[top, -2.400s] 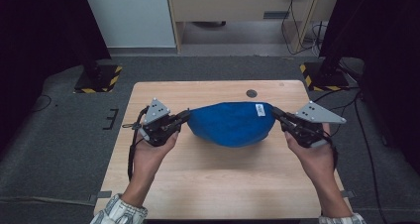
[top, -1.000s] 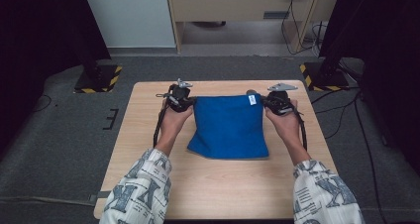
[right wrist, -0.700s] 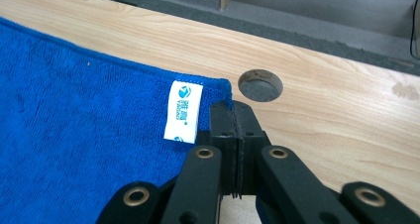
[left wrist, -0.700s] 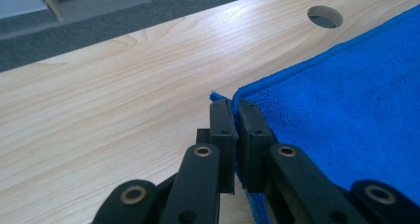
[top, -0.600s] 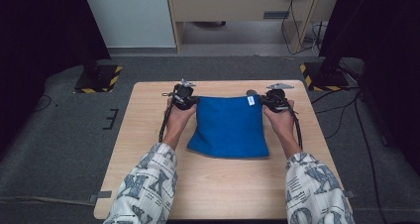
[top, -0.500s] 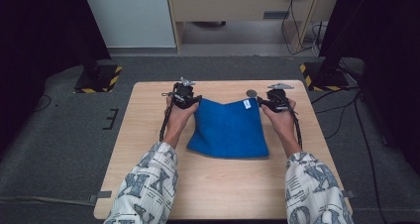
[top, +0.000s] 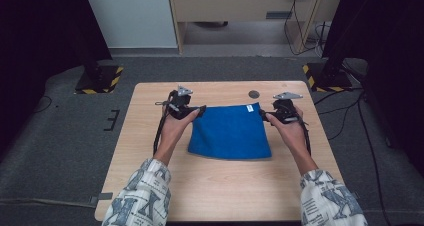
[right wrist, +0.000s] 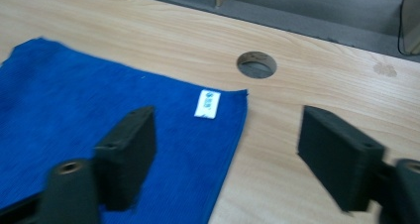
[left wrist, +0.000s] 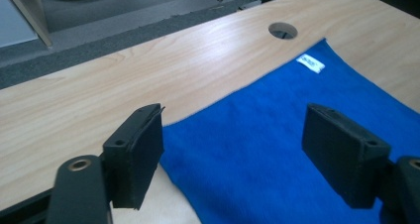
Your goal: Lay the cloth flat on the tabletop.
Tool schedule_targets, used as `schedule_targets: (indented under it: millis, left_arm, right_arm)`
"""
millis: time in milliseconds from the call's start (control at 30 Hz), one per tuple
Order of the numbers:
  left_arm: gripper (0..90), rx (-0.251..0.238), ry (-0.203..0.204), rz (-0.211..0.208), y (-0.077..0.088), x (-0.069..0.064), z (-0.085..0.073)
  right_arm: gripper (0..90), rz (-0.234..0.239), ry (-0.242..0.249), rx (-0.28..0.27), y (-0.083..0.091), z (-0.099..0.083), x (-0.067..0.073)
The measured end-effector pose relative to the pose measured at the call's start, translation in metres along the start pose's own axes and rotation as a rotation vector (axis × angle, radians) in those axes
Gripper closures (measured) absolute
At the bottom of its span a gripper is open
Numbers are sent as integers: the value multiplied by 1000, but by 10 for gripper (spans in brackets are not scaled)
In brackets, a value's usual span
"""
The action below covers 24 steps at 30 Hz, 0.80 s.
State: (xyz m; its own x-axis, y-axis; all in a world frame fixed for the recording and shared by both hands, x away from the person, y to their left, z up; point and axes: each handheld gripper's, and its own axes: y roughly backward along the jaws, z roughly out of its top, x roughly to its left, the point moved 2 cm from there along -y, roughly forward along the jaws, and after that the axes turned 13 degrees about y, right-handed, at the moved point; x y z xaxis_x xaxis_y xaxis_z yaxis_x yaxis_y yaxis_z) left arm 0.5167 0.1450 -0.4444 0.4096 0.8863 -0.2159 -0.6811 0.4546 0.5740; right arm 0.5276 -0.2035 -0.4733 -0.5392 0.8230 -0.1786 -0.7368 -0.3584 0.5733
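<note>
The left gripper was found at the blue square fleece cloth's ten o'clock corner, jaws just opened wide, nothing held. The cloth was laid flat at the centre of the light wooden table. The right gripper was set at its two o'clock corner, jaws likewise just opened wide and empty.

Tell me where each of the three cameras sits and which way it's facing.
High view: above the person's side, looking forward and down on the table; both forearms, left gripper, right gripper.
Left gripper view: on that gripper, along open jaws over the blue cloth.
Right gripper view: on that gripper, open jaws straddling the cloth's tagged corner.
Shared: cloth, white tag, table hole.
</note>
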Motion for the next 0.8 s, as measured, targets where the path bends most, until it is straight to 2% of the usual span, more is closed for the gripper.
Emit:
schedule_targets:
  millis: [100,200,400,533,800]
  left_arm:
    - [207,-13,12,-35,12,0,-14]
    - [205,-26,-6,-31,23,0,-29]
    - [178,-43,-17,-68,39,2,-53]
    - [188,-41,-51,-62,47,0,-66]
    - [245,-34,-50,-78,58,1,-93]
  right_arm:
    - [373,24,6,-9,11,-5,8]
    - [438,40,22,-17,20,-11,17]
    - [510,68,30,-49,35,-28,32]
    - [560,80,30,-50,45,-41,35]
    - [627,104,27,-32,64,-69,39]
